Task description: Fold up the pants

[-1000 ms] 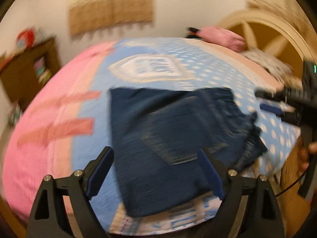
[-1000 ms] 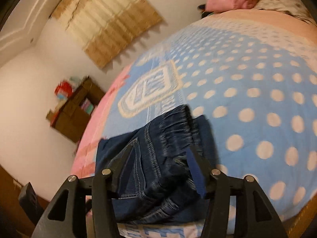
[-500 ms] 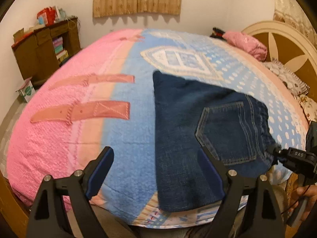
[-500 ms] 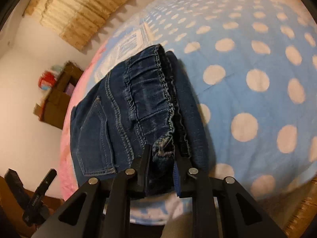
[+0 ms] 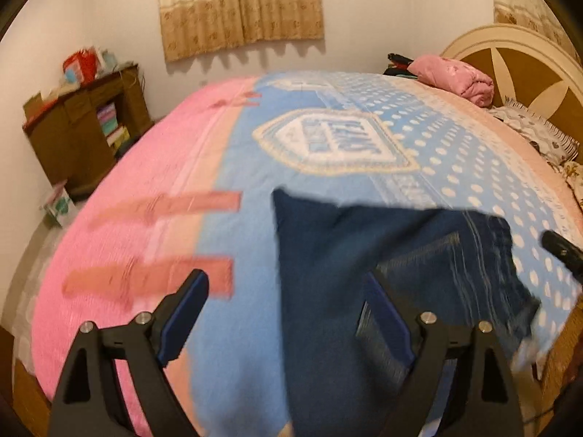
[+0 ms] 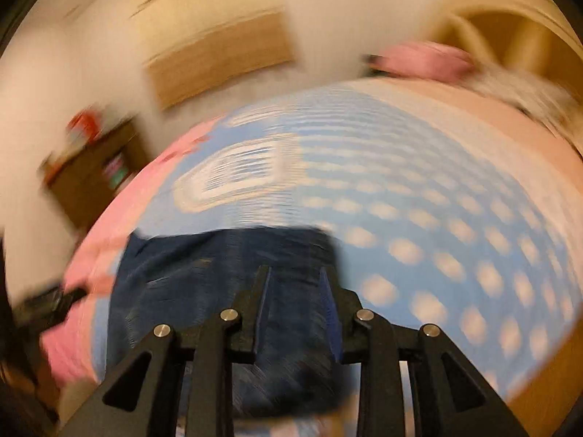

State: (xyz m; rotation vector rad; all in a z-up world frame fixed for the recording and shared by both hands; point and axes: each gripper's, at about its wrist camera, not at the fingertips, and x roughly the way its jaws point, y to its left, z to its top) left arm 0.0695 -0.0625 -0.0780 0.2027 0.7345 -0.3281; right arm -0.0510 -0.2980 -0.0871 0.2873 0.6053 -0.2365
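The folded pants (image 5: 368,291), dark blue denim, are seen lying on the bed (image 5: 328,138) near its front edge, on the light blue dotted part of the bedspread, just beside the pink part. A back pocket is seen on the upper layer toward the right side, though it is smeared by motion blur.

The left tool (image 5: 288,313) is held above the near edge of the bed with its fingers spread wide and nothing between them; its left finger (image 5: 186,313) is seen over the blue and pink cloth and its right finger over the denim.

In the right wrist view, which is heavily blurred, the right tool (image 6: 296,298) is seen over the pants (image 6: 226,284) with its fingers parted by a narrow gap. Denim is seen through that gap, but whether any cloth is pinched cannot be told. In the left wrist view a dark tip of the right tool (image 5: 561,251) is seen at the right edge, beside the waistband end of the pants.

A pink bundle (image 5: 452,76) is seen at the far corner by the headboard (image 5: 517,47), a curtain (image 5: 240,3) on the far wall, and a brown cabinet (image 5: 83,134) at the left.
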